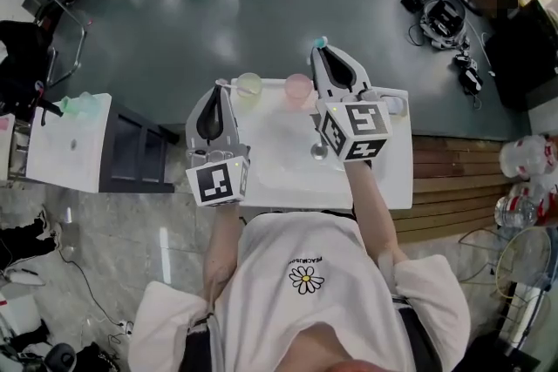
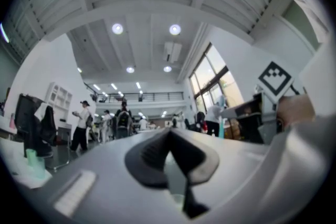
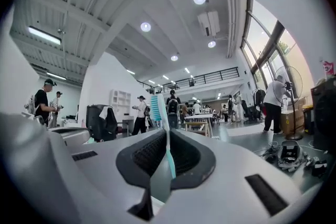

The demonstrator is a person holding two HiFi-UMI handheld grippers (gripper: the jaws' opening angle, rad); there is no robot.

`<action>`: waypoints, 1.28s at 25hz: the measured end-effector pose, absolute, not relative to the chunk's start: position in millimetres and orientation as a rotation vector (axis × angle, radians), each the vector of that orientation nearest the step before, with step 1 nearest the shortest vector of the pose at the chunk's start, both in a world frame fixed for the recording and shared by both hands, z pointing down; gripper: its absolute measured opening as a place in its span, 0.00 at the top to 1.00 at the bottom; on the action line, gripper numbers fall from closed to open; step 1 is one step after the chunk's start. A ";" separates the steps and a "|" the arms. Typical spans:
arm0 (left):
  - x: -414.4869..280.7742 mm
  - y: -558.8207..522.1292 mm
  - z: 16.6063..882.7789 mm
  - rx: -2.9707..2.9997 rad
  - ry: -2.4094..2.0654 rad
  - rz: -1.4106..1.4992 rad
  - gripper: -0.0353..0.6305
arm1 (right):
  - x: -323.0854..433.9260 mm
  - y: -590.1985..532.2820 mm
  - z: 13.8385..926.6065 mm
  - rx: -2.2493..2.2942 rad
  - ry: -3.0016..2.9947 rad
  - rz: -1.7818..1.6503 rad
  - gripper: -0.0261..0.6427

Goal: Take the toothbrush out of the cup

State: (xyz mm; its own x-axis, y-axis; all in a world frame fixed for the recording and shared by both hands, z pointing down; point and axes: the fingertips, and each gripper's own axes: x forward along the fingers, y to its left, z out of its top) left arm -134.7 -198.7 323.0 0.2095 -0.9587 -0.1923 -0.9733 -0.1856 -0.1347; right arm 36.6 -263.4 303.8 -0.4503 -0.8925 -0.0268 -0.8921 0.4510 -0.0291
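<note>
Dark grey-green glossy flooring (image 1: pixel 218 4) is seen around a small white rectangular desk (image 1: pixel 288 179) in a large hall with a white ribbed ceiling and tall windows. Black cables and gear (image 1: pixel 440 17) are scattered on the floor to the right. A second white desk (image 1: pixel 70 148) stands well apart to the left.

Two cups are set side by side near the far edge of the white rectangular desk: a pale green translucent cup (image 1: pixel 248 86) and a pink translucent cup (image 1: pixel 298 90).

The right claw (image 1: pixel 319 50) is raised over the far edge of the desk, just beside the pink cup. In the right gripper view it (image 3: pixel 168 131) is clamped on a slim teal-and-white plastic toothbrush (image 3: pixel 166 139). The handle is pinched between the two ribbed black pads, and the bristled head stands up past the tips. In the head view only the teal tip of the toothbrush (image 1: pixel 321 41) is visible beyond the claw, clear of both cups. Which cup it belongs to cannot be told.

The left claw (image 1: pixel 223 85) is held near the left edge of the desk, with its tip just beside the pale green cup. In the left gripper view it (image 2: pixel 169 131) is fully closed, pad against pad, with nothing between.

People are seen standing far off in the hall in both gripper views.
</note>
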 end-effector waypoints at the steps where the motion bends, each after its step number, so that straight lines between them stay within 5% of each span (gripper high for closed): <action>1: -134.3 -197.7 322.0 -2.252 1.841 0.093 0.94 | 40.0 -255.5 300.4 -1.615 2.616 0.010 0.93; 29: -133.0 -175.6 320.0 -2.197 1.887 0.289 0.94 | 65.6 -192.0 318.7 -1.440 2.501 0.008 0.93; 32: -135.2 -181.2 313.1 -2.197 1.883 0.349 0.82 | 66.4 -193.5 321.4 -1.439 2.507 -0.011 0.93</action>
State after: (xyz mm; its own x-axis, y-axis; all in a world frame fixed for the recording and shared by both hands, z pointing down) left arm -135.2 -181.2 313.1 0.1480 -0.9346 -0.3235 -0.9884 -0.1506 -0.0173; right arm 66.4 -193.5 321.4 -0.4811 -0.8508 -0.2115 -0.8489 0.5124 -0.1300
